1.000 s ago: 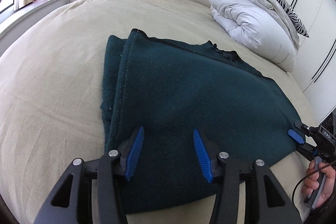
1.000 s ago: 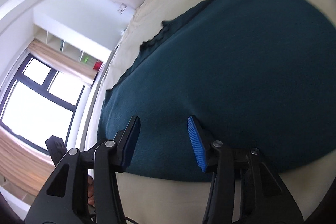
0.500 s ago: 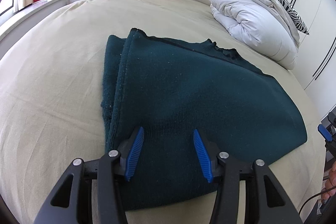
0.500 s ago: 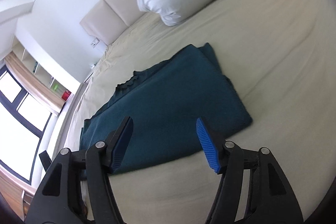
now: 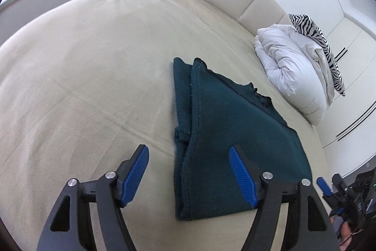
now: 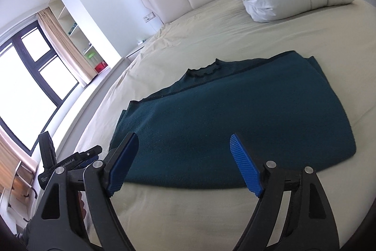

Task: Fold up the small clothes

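Dark teal garment [image 5: 235, 145], cream sheet [image 5: 94, 62], zebra-striped pillow [image 5: 317, 39], blue-padded tongs [image 5: 190, 175].

Count: 1 folded dark-green sweater [image 5: 237, 138], 1 bed [image 5: 94, 67], 1 white duvet [image 5: 291, 69], 1 zebra-print pillow [image 5: 315, 34], 2 claws: left claw [image 5: 189, 174], right claw [image 6: 185, 165].

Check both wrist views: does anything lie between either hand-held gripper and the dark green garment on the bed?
Nothing visible does. The left hand-held gripper and right hand-held gripper, jaws opening and empty, look straight at the green garment across bare bed sheet.
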Demonstrator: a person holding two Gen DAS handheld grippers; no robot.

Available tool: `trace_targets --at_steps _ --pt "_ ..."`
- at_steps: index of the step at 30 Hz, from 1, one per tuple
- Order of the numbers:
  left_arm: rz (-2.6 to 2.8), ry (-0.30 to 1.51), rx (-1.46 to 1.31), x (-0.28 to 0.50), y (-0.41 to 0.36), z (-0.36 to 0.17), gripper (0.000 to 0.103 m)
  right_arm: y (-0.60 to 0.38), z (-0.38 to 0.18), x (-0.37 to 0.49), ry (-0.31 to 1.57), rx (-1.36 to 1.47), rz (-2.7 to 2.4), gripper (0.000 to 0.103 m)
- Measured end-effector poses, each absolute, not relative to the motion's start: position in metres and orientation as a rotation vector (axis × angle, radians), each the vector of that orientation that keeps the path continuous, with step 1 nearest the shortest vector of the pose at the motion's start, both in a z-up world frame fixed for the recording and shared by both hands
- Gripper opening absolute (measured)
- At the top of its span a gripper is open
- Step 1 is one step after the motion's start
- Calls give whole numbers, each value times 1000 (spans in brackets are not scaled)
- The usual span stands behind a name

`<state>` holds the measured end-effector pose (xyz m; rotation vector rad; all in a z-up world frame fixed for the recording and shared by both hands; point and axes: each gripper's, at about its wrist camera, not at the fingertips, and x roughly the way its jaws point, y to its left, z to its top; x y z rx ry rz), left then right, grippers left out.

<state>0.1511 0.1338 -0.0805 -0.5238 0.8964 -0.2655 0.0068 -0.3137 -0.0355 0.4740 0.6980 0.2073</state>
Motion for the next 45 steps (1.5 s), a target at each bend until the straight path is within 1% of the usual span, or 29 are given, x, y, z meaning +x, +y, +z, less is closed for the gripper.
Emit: trace_targets --at_steps 8,13,16,18,20,21,22,23,26,35,39,42,45 --pt "-337 1007 -615 186 132 -101 73 -299 -54 24 755 547 346 79" --pt "-384 1021 -747 208 148 -107 73 -299 -62 34 772 584 405 79" --pt "-412 1047 -738 216 143 -108 71 -295 -67 44 788 611 434 78" --pt "-443 1064 -702 217 133 -107 63 -291 -70 52 800 628 456 78" --pt "-470 1097 -705 216 126 -111 45 -286 -73 63 813 644 473 78" --pt "-475 1105 -725 215 127 -113 41 -283 -75 69 822 652 484 78" --pt "-484 1113 -752 215 128 -116 31 -278 -77 75 835 662 501 78" --pt "-486 1118 -771 215 130 -119 26 -274 -80 83 852 668 514 78" --pt "-496 1113 -792 216 135 -122 23 -258 -85 101 900 660 536 77" --pt "-458 1050 -771 210 141 -120 21 -210 -101 174 992 723 627 77" --pt "-448 1043 -754 211 138 -120 19 -183 -128 207 1135 709 619 78" --pt "-436 1041 -723 211 134 -115 18 -176 -132 216 1127 699 613 78" --pt "-427 1020 -641 210 123 -96 18 -174 -131 215 1116 689 618 78"
